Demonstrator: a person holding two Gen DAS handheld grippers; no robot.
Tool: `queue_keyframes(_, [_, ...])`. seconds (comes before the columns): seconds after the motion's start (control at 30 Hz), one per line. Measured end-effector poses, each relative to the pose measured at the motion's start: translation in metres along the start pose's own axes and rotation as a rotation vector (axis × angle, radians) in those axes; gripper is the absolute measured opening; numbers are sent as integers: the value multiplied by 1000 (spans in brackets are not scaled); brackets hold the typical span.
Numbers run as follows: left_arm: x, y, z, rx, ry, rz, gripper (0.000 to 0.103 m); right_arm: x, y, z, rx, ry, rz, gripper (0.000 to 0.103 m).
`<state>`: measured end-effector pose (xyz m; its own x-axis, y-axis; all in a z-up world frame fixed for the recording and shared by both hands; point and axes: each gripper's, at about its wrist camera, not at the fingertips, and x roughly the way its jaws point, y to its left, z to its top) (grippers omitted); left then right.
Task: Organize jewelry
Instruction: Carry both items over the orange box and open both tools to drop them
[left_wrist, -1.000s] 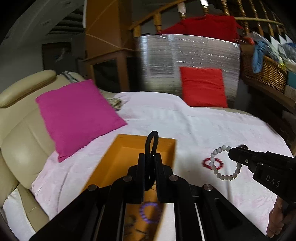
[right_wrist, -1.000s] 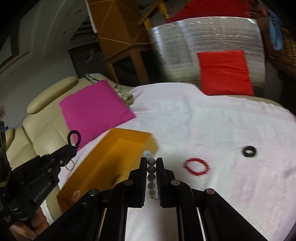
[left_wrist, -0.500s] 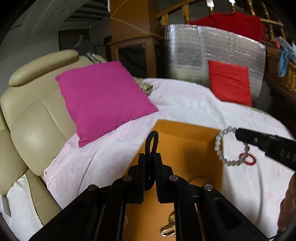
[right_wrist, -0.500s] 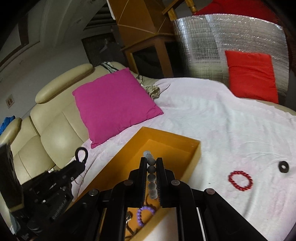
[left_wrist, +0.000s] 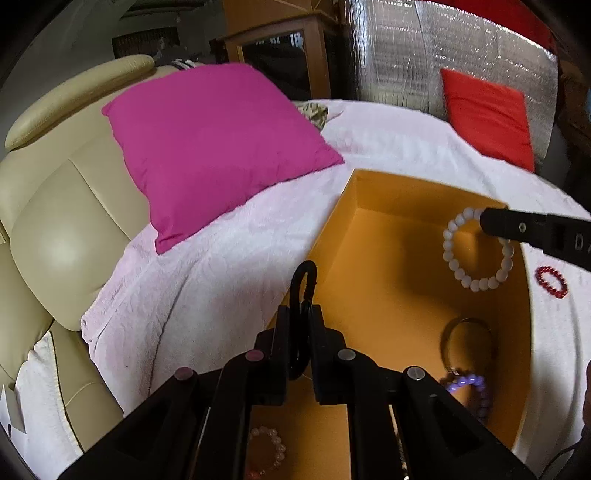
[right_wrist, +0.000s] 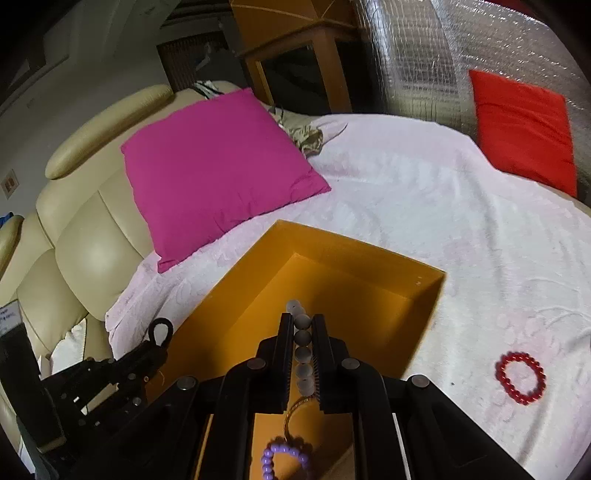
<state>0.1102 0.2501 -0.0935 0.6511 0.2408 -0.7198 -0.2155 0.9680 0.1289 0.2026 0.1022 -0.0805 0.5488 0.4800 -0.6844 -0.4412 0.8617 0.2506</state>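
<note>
Several bracelets are already lying in the orange box (left_wrist: 373, 192). A black ring (left_wrist: 303, 284) is being gripped by the left claw (left_wrist: 301, 325) and a white bead bracelet (left_wrist: 476, 254) by the right claw (right_wrist: 303, 332) above it, while a red bracelet (right_wrist: 521, 378) is lying outside on the bed (right_wrist: 424, 192).

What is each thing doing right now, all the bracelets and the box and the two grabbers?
Left gripper: shut on the black ring.
Right gripper: shut on the white bead bracelet, which hangs over the box.
Orange box: open, no lid on it.
Purple bead bracelet: lying in the box.
Gold bangle: lying in the box.
Pink bead bracelet: lying in the box.
Red bead bracelet: lying on the white cloth, outside the box.
</note>
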Motion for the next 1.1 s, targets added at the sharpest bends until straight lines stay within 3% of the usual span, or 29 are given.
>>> queue_keyframes(0.33, [28, -3, -1, 39, 79, 21, 11, 35, 13, 3, -23, 82, 2, 11])
queue_keyframes(0.47, [31, -5, -1, 34, 105, 14, 19, 43, 8, 3, 3, 129, -17, 14])
queue_keyframes(0.6, [26, -8, -1, 38, 101, 12, 32, 32, 2, 5, 20, 109, -26, 23])
queue_keyframes(0.73, [8, -12, 3, 33, 62, 24, 54, 2, -4, 10, 20, 35, -51, 30])
queue_keyframes(0.8, [-3, -14, 6, 30, 35, 24, 57, -16, -6, 11, 16, -6, -59, 35])
queue_keyframes(0.83, [-11, -16, 8, 26, 23, 22, 59, -29, -8, 13, 18, -35, -64, 43])
queue_keyframes(0.87, [-18, -17, 10, 24, 11, 20, 60, -45, -10, 14, 21, -71, -73, 60])
queue_keyframes(0.9, [-25, -19, 12, 23, -2, 18, 61, -59, -12, 14, 23, -106, -80, 67])
queue_keyframes(1.0, [-55, -28, 18, 35, -63, 12, 65, -121, -22, 12, 25, -274, -109, 73])
queue_keyframes(1.1, [-85, -37, 23, 41, -120, -5, 68, -184, -33, 3, 37, -435, -154, 88])
